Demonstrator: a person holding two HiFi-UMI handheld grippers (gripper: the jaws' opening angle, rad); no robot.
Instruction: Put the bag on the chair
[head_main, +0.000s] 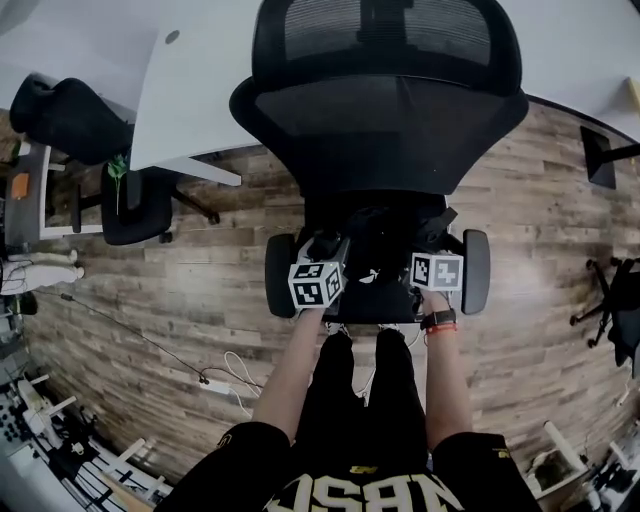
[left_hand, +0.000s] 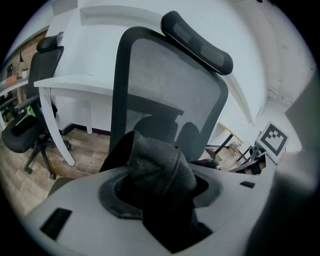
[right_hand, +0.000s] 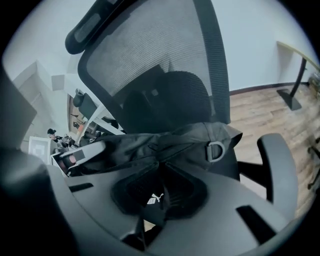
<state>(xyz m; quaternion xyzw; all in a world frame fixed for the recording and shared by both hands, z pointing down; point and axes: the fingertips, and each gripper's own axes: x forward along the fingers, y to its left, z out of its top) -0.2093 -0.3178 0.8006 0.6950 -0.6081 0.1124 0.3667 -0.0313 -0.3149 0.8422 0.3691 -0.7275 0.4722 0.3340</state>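
A black office chair with a mesh back stands right in front of me. The black bag hangs low over its seat, between the two armrests. My left gripper is shut on a thick padded part of the bag, which bulges up between the jaws of my left gripper. My right gripper is shut on a thin strap bearing a white logo; the bag's body with a metal D-ring stretches ahead of it. Whether the bag rests on the seat is hidden.
A white desk stands behind the chair, with a second black chair at its left. A power strip and cable lie on the wooden floor. Another dark chair is at the right edge. The person's legs stand right at the seat's front.
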